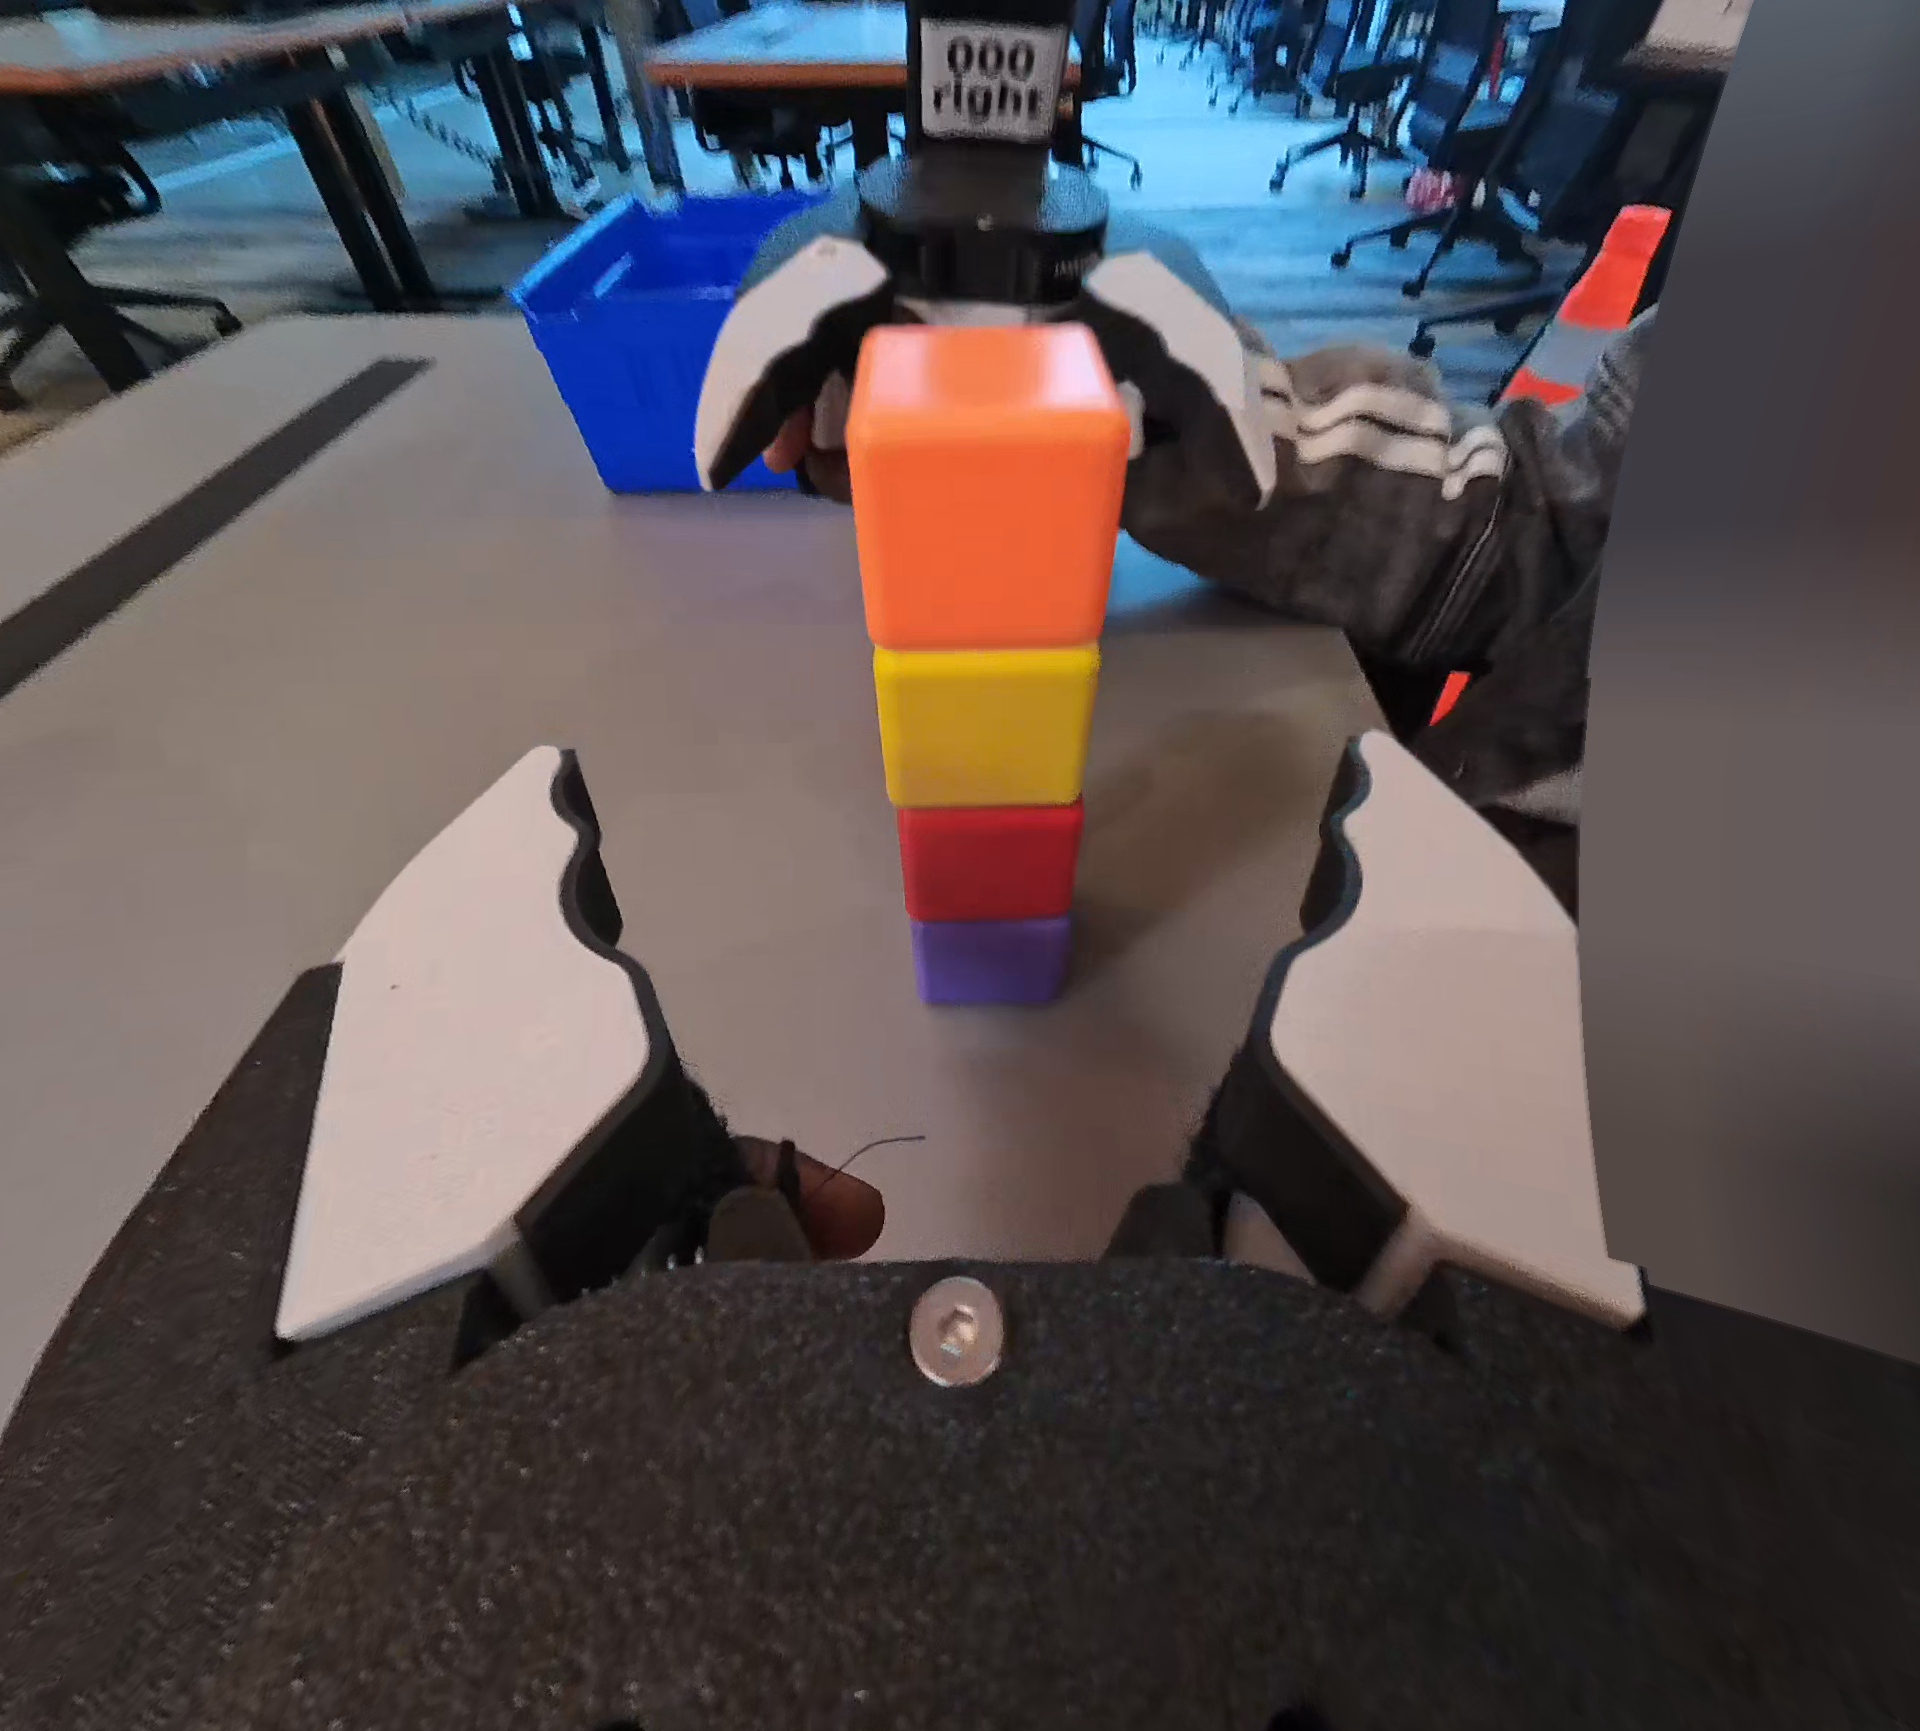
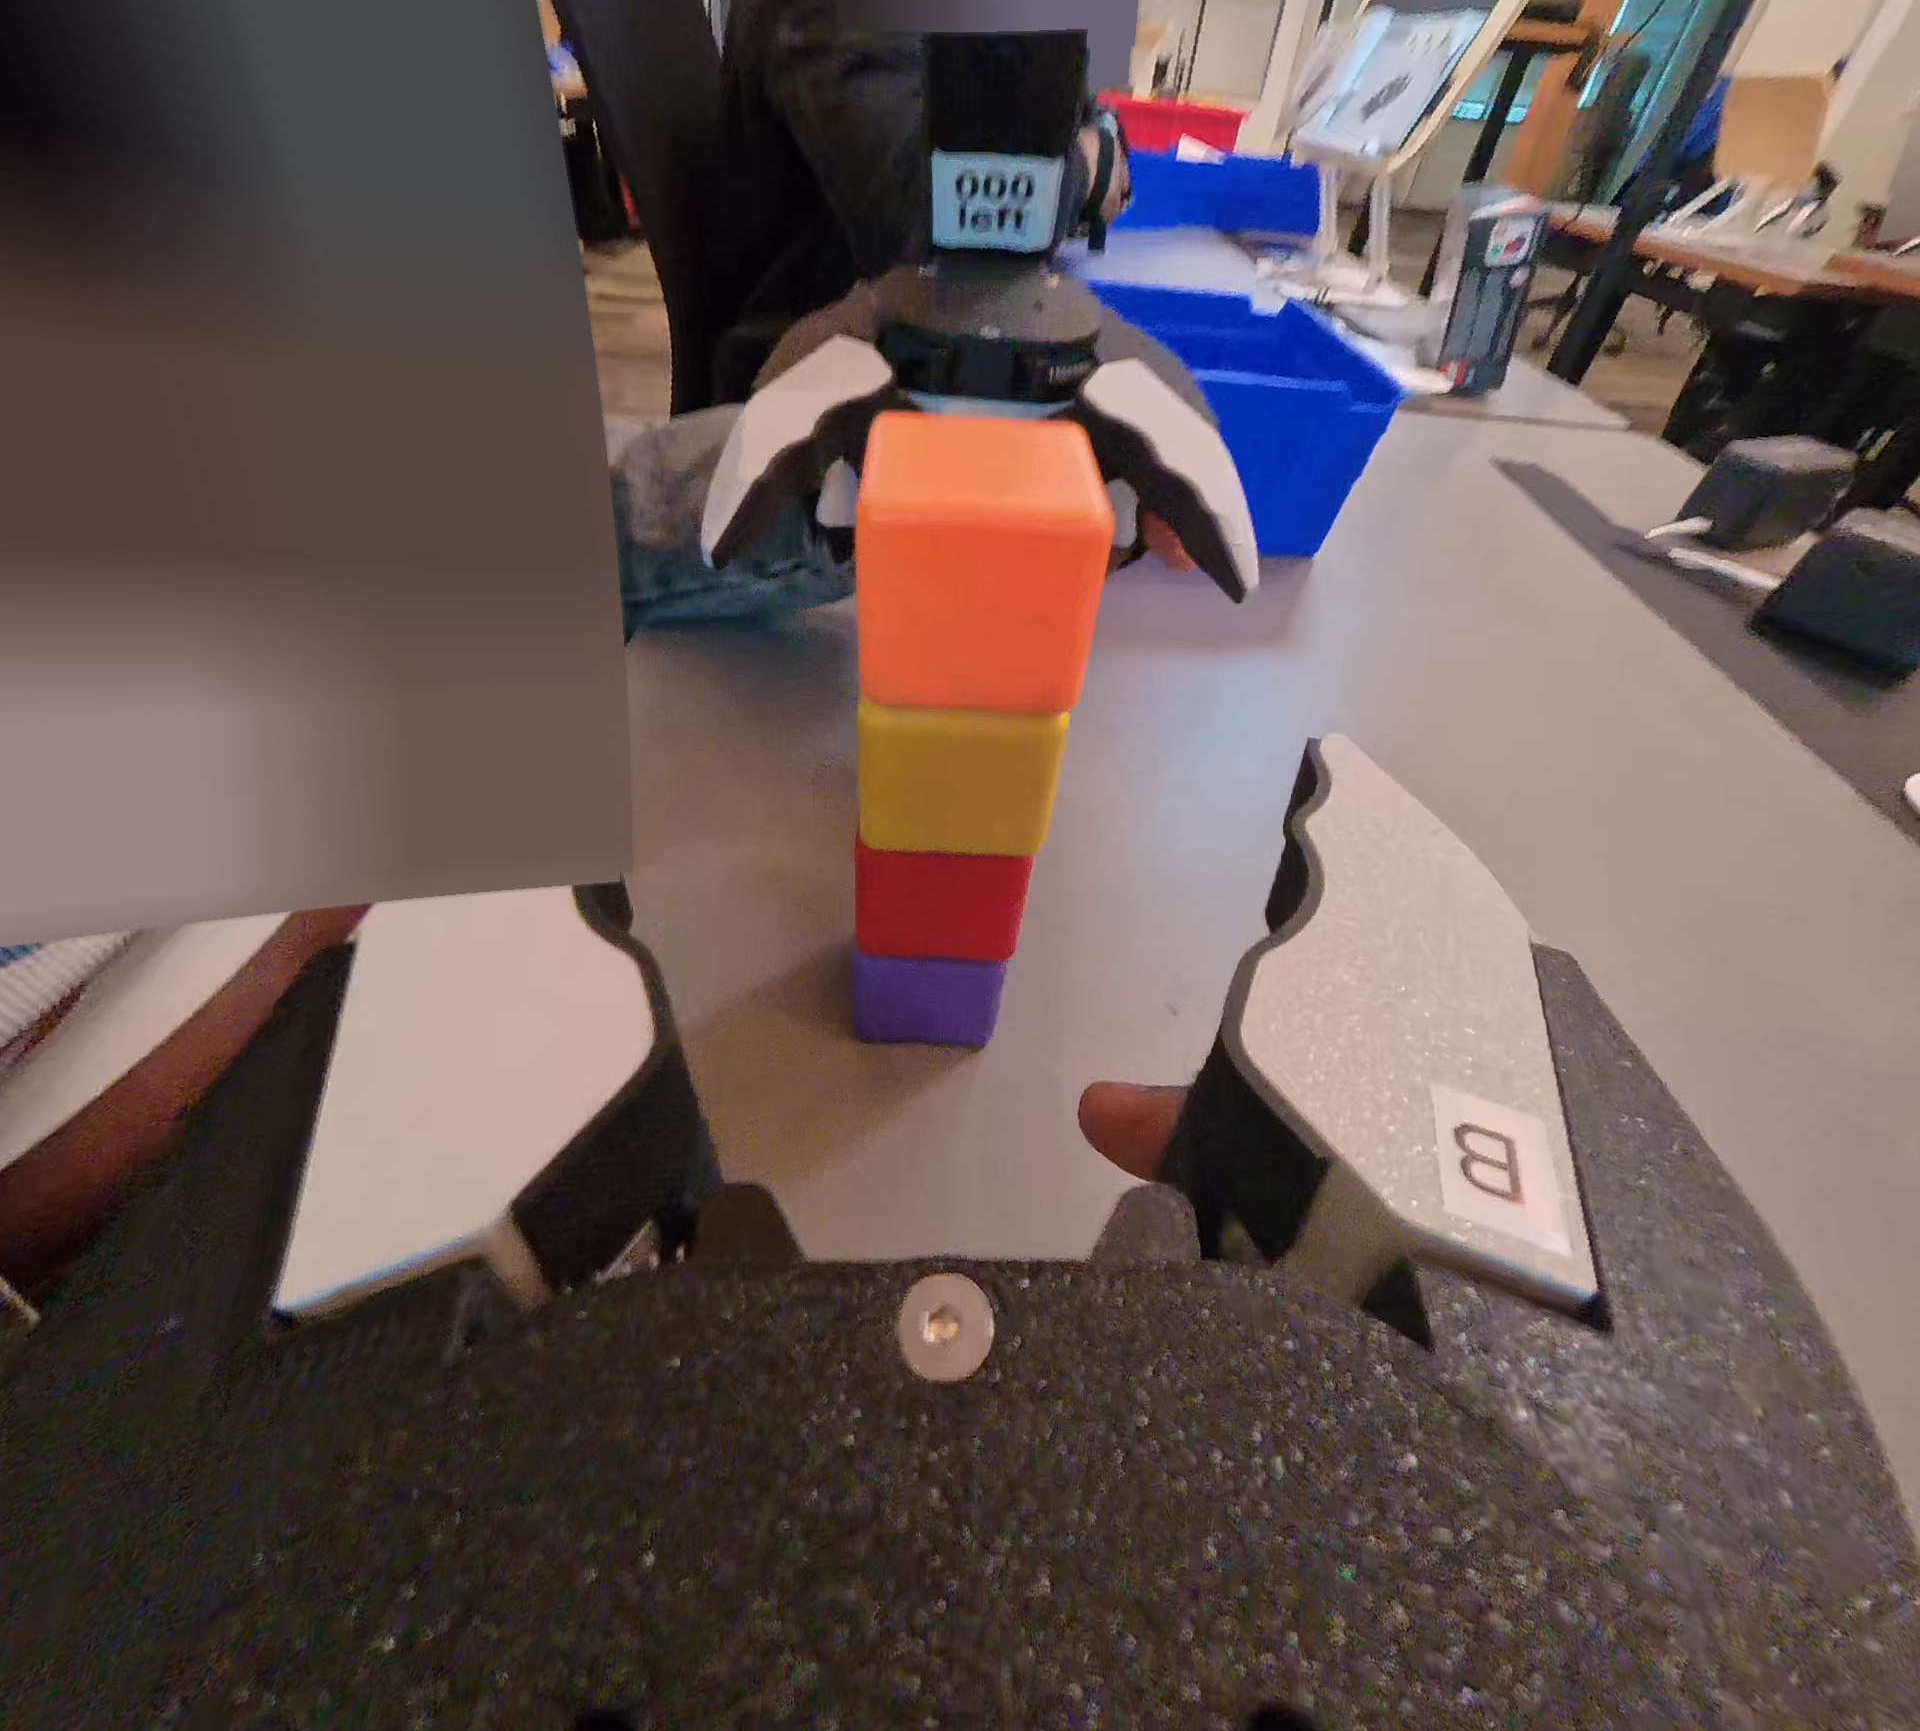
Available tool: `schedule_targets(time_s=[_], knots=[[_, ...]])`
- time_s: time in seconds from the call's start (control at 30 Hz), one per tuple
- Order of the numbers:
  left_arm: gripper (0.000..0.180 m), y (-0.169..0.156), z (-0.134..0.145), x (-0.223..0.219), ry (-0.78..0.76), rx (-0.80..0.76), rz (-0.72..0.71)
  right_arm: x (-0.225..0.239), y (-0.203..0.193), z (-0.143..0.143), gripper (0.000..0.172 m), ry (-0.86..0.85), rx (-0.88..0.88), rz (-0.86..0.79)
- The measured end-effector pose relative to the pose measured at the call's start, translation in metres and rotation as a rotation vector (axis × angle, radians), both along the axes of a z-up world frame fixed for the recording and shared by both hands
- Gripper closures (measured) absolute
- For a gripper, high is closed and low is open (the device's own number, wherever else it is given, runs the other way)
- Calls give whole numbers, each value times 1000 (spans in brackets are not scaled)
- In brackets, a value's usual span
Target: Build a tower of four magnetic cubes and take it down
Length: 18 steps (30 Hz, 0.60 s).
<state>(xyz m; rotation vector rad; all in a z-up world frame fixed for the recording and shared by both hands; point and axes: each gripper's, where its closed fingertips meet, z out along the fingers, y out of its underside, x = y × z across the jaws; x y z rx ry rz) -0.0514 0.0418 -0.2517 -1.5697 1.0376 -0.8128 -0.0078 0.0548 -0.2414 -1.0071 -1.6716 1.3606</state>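
Left wrist view: the left tongs stand spread wide, with nothing between the pads; both fingers flank the tower at a clear gap.
Tower: four cubes stacked upright on the grey table, straight ahead of the left tongs and between the two pairs of tongs.
Order from the table up: purple cube, red cube, yellow cube, orange cube.
Right tongs in this view: the right tongs sit just behind the orange cube, fingers splayed to either side of it, not touching it.
Blue bin: on the table beyond the tower, to the left of the far tongs.
Sleeve: dark with white stripes, lying on the table to the right behind the tower.
Right wrist view: the same tower seen from the opposite side, orange cube on top, purple cube at the base; this pair's own fingers are also wide apart and grip nothing, the left finger partly hidden by a blurred patch.
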Motion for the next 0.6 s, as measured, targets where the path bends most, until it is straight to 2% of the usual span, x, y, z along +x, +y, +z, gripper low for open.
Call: schedule_targets(time_s=[0.37, 0.47, 0.6], knots=[[50, -4, -52, 3, 254, -88, -41, -3, -5, -52, 54, -241, 137, 26], [51, -7, -56, 5, 274, -101, -57, -3, -3, -63, 54, -292, 167, 17], [54, -8, -43, 7, 208, -70, -73, -5, -3, -51, 56, -234, 142, 11]])
